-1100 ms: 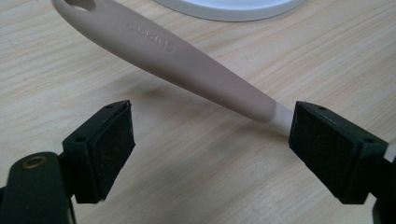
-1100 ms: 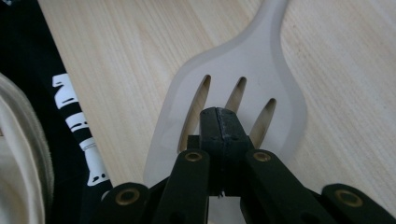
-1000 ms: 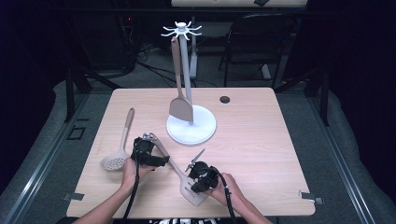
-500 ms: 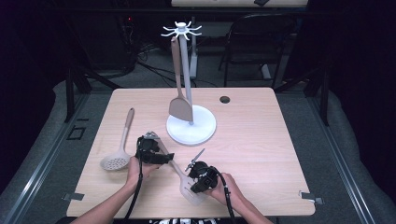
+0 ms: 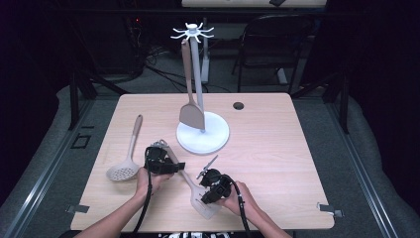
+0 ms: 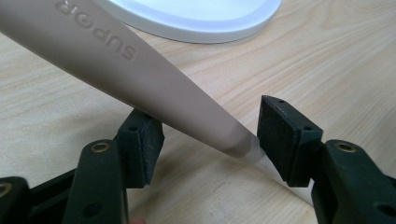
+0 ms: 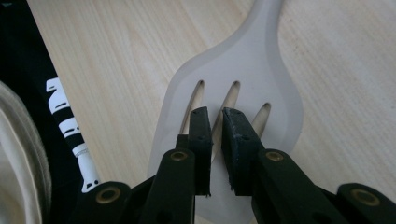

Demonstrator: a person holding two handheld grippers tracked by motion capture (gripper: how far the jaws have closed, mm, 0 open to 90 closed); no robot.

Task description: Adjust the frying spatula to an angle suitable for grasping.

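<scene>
A slotted turner (image 5: 188, 182) with a tan handle (image 6: 140, 60) and a pale blade (image 7: 243, 60) lies near the table's front edge. My left gripper (image 5: 176, 165) is at the handle's lower end. In the left gripper view it (image 6: 210, 135) is open, and the handle runs slantwise between the two jaws and over the left one. My right gripper (image 5: 204, 194) is over the blade. In the right gripper view its jaws (image 7: 215, 126) are all but closed, tips down on the blade's slots with nothing between them.
A white hook stand (image 5: 213, 141) rises mid-table, and a solid spatula (image 5: 191, 116) hangs from its top. A tan skimmer (image 5: 122, 172) lies to the left of my left hand. A dark round hole (image 5: 238, 105) sits at the back. The stand's base (image 6: 196, 18) is just beyond the handle.
My left gripper has edged slightly to the right along the turner's handle. The right gripper has stayed over the blade.
</scene>
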